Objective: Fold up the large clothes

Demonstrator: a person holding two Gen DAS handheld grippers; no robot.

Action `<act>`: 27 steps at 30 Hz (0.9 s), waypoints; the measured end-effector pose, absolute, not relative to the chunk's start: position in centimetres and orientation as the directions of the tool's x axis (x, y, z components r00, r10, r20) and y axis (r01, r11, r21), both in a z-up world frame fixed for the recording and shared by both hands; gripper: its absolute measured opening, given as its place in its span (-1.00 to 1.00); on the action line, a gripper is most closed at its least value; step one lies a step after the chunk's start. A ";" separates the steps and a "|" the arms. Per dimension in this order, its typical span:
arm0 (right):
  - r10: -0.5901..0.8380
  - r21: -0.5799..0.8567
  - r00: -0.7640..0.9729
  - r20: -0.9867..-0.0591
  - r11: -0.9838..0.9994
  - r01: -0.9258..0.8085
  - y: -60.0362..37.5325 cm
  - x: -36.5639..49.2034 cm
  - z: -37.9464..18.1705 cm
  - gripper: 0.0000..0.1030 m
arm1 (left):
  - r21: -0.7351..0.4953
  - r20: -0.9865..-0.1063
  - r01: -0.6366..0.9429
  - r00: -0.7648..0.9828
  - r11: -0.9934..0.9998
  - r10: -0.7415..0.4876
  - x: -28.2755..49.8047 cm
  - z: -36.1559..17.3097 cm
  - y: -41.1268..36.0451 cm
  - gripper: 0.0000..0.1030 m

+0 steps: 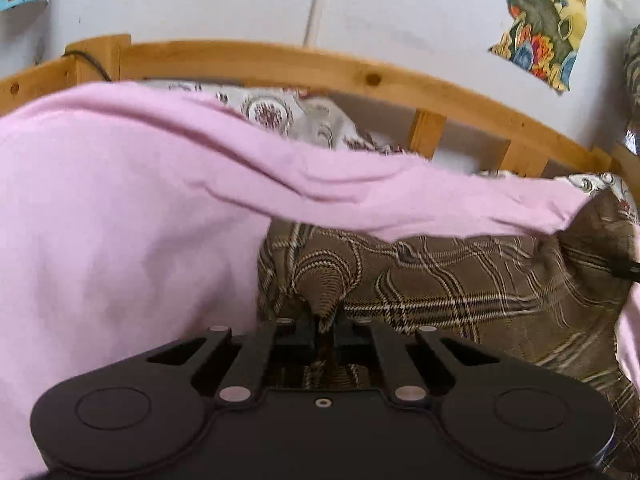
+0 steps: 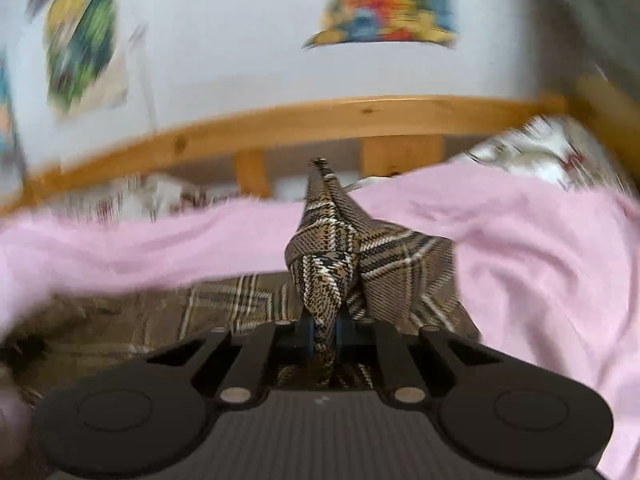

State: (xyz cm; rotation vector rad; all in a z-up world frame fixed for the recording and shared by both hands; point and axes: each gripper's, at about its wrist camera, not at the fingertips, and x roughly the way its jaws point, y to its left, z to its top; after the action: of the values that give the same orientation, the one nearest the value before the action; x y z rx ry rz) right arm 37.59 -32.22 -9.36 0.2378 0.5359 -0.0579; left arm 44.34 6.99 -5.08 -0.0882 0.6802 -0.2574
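A brown plaid garment [image 1: 440, 280] lies on a bed, partly under a pink cloth [image 1: 120, 208]. My left gripper [image 1: 324, 326] is shut on a pinched fold of the plaid garment, which bunches up between the black fingers. In the right wrist view my right gripper [image 2: 325, 332] is shut on another bunch of the plaid garment [image 2: 332, 248], whose corner stands up in front of the camera. The pink cloth [image 2: 540, 260] spreads behind and to the right of it. The right wrist view is blurred.
A wooden bed rail [image 1: 360, 76] runs along the far side, with a white wall and colourful pictures [image 1: 544, 20] behind it. A floral-printed sheet [image 1: 280, 112] shows beyond the pink cloth. The same wooden bed rail [image 2: 320, 120] crosses the right wrist view.
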 end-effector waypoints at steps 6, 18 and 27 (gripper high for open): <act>0.083 0.467 0.863 -0.499 0.864 0.187 -38.6 33.4 -9.8 -0.80 | -0.161 -0.633 0.255 0.715 0.953 -0.298 45.1 -5.9 6.9 -0.88; 0.076 0.412 0.822 -0.564 0.889 0.200 -40.4 34.2 -12.1 0.29 | -0.267 -0.641 0.244 0.677 0.932 -0.361 45.2 -6.0 8.0 0.14; 0.080 0.362 0.840 -0.536 0.921 0.143 -41.8 39.1 -9.8 -0.64 | -0.215 -0.705 0.222 0.639 0.951 -0.309 49.2 -5.8 5.5 -0.79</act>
State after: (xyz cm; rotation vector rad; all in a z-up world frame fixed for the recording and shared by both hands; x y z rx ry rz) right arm 39.07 -41.82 -9.76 0.4036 0.5762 -0.0340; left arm 49.23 5.54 -5.83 -0.1123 0.8245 -0.3038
